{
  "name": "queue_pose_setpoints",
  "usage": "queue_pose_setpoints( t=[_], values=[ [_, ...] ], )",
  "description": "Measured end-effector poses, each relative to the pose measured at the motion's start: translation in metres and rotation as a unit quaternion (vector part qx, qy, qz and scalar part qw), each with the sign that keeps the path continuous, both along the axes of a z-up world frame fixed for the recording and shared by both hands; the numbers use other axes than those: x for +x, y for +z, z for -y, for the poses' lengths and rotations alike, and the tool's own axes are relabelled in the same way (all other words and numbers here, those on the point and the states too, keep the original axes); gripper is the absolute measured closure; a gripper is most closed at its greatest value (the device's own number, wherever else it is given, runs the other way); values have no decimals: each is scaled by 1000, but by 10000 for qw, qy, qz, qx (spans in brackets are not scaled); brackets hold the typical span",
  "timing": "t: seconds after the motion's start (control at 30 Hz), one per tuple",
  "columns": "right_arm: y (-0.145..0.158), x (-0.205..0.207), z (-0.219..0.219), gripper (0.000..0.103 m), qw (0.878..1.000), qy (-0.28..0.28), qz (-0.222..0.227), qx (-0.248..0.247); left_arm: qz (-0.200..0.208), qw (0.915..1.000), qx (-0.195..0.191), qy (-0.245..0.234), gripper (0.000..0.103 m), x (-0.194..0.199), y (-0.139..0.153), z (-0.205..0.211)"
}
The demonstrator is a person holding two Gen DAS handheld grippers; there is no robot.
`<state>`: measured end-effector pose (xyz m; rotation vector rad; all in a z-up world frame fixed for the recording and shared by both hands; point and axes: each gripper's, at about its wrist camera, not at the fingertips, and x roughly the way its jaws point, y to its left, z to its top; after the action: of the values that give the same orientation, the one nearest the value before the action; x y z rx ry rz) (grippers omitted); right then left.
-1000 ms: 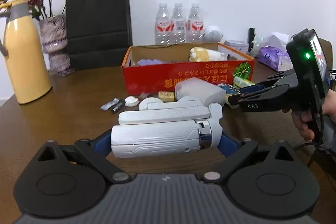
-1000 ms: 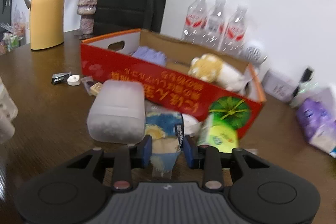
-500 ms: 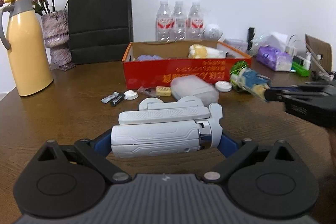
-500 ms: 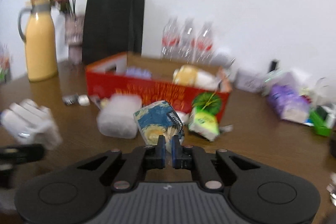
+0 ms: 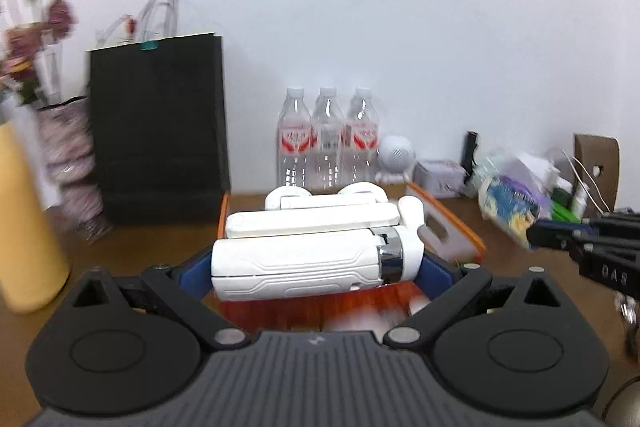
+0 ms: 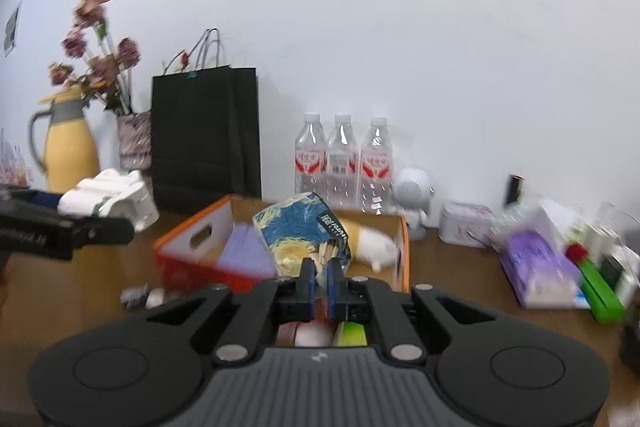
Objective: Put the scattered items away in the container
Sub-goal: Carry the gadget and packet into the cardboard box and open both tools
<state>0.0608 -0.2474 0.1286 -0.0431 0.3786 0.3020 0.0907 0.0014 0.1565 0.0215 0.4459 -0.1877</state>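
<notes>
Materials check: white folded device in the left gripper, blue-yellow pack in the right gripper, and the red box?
White folded device: looks like matte moulded plastic with ribbed lines and one shiny metal-looking collar. Blue-yellow pack: likely soft printed film or paper, since it creases where pinched. Red box: seems cardboard, glossy red print outside, plain brown inside, with a punched handle slot.

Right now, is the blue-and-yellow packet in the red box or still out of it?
Out. The right hand-held gripper holds the blue-and-yellow packet by its lower edge, raised in front of the red box.
</notes>
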Motion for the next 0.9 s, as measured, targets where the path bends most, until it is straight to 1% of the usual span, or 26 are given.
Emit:
queue_pose_setpoints(
  t=[0.03,0.07,0.1,0.13,0.17,0.2,0.23,0.3,0.33,0.37,0.4,0.43,0.47,0.5,0.53,0.57,0.6,0.63,0.67,0.7,0.73,0.77,0.9],
  values=[
    [6,26,-2,98,9998,75,-153,59,-153,9998,39,-107,2,31,5,2],
    [8,54,-5,98,9990,177,-391,114,-413,9985,56,-349,2,68,7,6],
    [6,87,-8,98,9964,293,-779,180,-715,9964,45,-465,2,99,4,9],
    [2,118,-12,98,9922,288,-1194,233,-1089,9931,43,-437,2,131,-3,12],
    [-2,144,-16,98,9880,201,-1522,175,-1426,9895,26,-238,2,162,-13,13],
    [-8,169,-21,98,9831,123,-1827,54,-1677,9858,97,-76,3,188,-25,15],
    [-14,189,-24,98,9790,23,-2040,-40,-1813,9833,179,39,3,206,-35,17],
    [-23,219,-27,98,9715,-77,-2363,-170,-2084,9775,261,188,3,232,-55,16],
    [-28,230,-28,98,9672,-77,-2530,-200,-2246,9740,243,174,3,238,-63,16],
    [-34,236,-31,98,9623,-27,-2704,-299,-2427,9697,261,59,3,243,-70,17],
    [-42,241,-35,95,9554,110,-2921,-423,-2593,9653,311,-54,3,246,-76,16],
    [-50,247,-39,91,9456,284,-3197,-526,-2795,9592,403,-135,3,250,-81,16],
    [-57,251,-41,86,9355,369,-3466,-576,-2915,9551,511,-145,3,255,-83,16],
    [-62,255,-42,72,9273,369,-3677,-602,-2918,9545,587,-158,0,255,-82,16],
    [-64,258,-42,55,9232,327,-3777,-634,-2865,9562,570,-160,0,252,-79,13],
    [-61,260,-43,48,9236,307,-3765,-650,-2822,9579,515,-91,0,253,-72,11],
    [-55,260,-43,40,9272,312,-3679,-631,-2805,9590,403,16,0,254,-62,9],
    [-47,260,-42,36,9314,321,-3580,-570,-2778,9603,242,104,0,254,-51,6],
    [-40,260,-40,36,9344,292,-3518,-479,-2728,9619,104,137,0,253,-40,3],
    [-31,258,-39,33,9364,271,-3479,-382,-2646,9643,10,127,0,247,-29,1],
    [-24,256,-39,26,9375,267,-3457,-310,-2564,9665,-22,123,0,245,-19,0],
    [-17,254,-39,23,9384,276,-3434,-280,-2501,9681,-17,141,0,242,-11,-1],
    [4,241,-38,21,9437,233,-3286,-312,-2458,9691,111,145,0,221,7,-1]
  ],
)
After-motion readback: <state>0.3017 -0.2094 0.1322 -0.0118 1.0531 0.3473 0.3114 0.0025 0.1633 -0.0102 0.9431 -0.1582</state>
